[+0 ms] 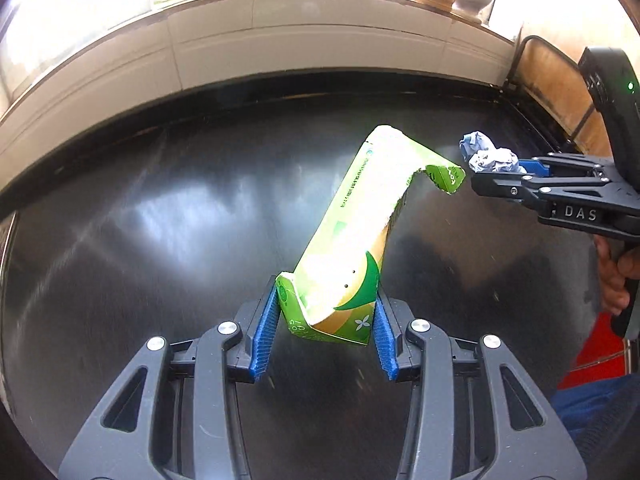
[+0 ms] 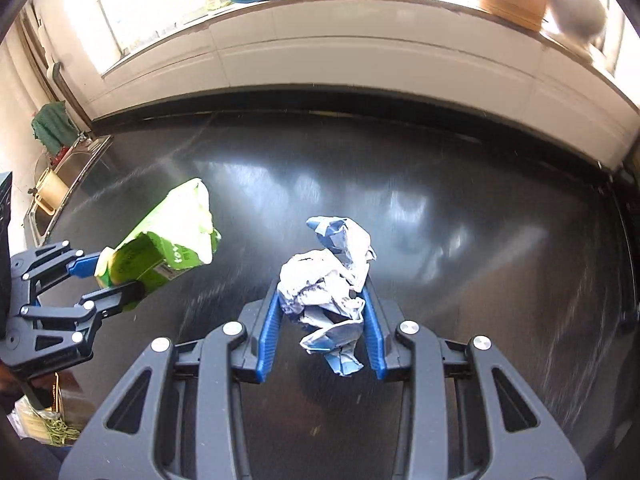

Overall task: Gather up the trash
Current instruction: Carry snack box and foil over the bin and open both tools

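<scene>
Currently mid-carry: left gripper [image 1: 326,322] is clamped on the base of the torn green carton [image 1: 360,232], right gripper [image 2: 322,312] squeezes the crumpled paper wad [image 2: 328,284], jaws partly closed on each. Both items hang above the black countertop [image 2: 480,220]. Next needs a bin; none visible in either view.

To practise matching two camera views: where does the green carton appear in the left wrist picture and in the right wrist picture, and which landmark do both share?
Left wrist view: the green carton rises from bottom centre, clamped in the left gripper.
Right wrist view: the green carton is at mid left, lifted off the counter.
Shared landmark: the white windowsill behind the dark countertop.
</scene>
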A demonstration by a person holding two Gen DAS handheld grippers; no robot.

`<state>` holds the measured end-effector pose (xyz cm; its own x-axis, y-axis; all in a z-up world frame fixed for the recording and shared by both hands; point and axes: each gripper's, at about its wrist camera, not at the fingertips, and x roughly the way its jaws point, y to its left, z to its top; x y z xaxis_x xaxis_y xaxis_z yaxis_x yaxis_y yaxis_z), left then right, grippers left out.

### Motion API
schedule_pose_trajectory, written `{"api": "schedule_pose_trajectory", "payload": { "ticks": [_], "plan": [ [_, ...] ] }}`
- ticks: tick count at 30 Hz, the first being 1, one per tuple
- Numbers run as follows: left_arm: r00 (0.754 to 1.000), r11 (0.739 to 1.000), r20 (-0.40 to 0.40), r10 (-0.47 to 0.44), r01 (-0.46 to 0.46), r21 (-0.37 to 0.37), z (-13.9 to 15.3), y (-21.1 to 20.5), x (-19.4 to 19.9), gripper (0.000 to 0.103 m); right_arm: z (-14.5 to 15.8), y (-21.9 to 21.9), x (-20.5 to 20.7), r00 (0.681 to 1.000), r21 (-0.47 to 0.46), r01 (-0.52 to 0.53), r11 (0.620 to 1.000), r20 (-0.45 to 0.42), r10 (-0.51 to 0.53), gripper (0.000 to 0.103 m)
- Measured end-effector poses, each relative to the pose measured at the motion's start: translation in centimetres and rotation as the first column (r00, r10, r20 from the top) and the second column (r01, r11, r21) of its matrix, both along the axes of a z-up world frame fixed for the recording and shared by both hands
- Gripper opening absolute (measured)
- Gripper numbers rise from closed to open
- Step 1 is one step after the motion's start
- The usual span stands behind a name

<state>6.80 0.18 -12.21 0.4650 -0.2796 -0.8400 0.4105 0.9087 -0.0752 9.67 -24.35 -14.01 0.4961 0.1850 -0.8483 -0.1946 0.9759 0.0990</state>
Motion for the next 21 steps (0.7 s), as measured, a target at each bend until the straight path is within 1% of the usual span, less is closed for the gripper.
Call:
{"api": "schedule_pose_trajectory", "payload": {
  "ticks": [1,3,5,7,9,14,17,18,20,21],
  "plan": [
    [1.0,1.0,0.003,0.004,-0.004,0.001,0.1,-0.2,-1.0,0.042,0.1,0.9,-0.7,1.0,0.0,0.0,1.0,-0.001,0.0,0.037],
    [1.0,1.0,0.006,0.004,-0.004,0.005,0.3,-0.8,-2.1,0.042,0.2,1.0,-2.0,1.0,-0.001,-0.001,1.0,0.0,0.001,0.037],
    [1.0,1.0,0.013,0.009,-0.009,0.009,0.4,-0.9,-3.1,0.042,0.5,1.1,-3.4,1.0,-0.002,-0.003,1.0,0.005,0.003,0.037],
    [1.0,1.0,0.022,0.02,-0.02,0.011,0.7,-0.5,-3.8,0.042,0.8,1.9,-3.9,1.0,-0.003,-0.005,1.0,0.012,0.006,0.037],
    [0.999,0.999,0.033,0.033,-0.033,0.01,1.0,-0.2,-4.5,0.042,1.3,1.3,-5.0,1.0,-0.004,-0.018,1.0,0.023,0.018,0.037],
    [0.991,0.993,0.06,0.116,-0.116,-0.006,2.0,2.1,-6.4,0.042,2.5,3.7,-5.2,0.996,-0.005,-0.078,0.997,0.051,0.078,0.037],
    [0.98,0.983,0.074,0.186,-0.186,-0.01,2.6,4.2,-7.8,0.042,3.1,6.5,-5.1,0.988,-0.006,-0.143,0.99,0.062,0.143,0.037],
    [0.974,0.977,0.074,0.214,-0.213,-0.015,2.7,5.1,-8.2,0.042,3.3,8.1,-5.0,0.981,-0.005,-0.183,0.983,0.069,0.183,0.037],
    [0.954,0.958,0.08,0.288,-0.288,-0.016,2.9,7.4,-9.5,0.042,3.6,10.2,-5.2,0.969,0.002,-0.239,0.971,0.07,0.238,0.037],
    [0.939,0.943,0.081,0.333,-0.333,-0.016,3.0,8.8,-10.4,0.042,3.7,12.2,-5.1,0.957,0.007,-0.282,0.959,0.07,0.281,0.037]
  ]
}}
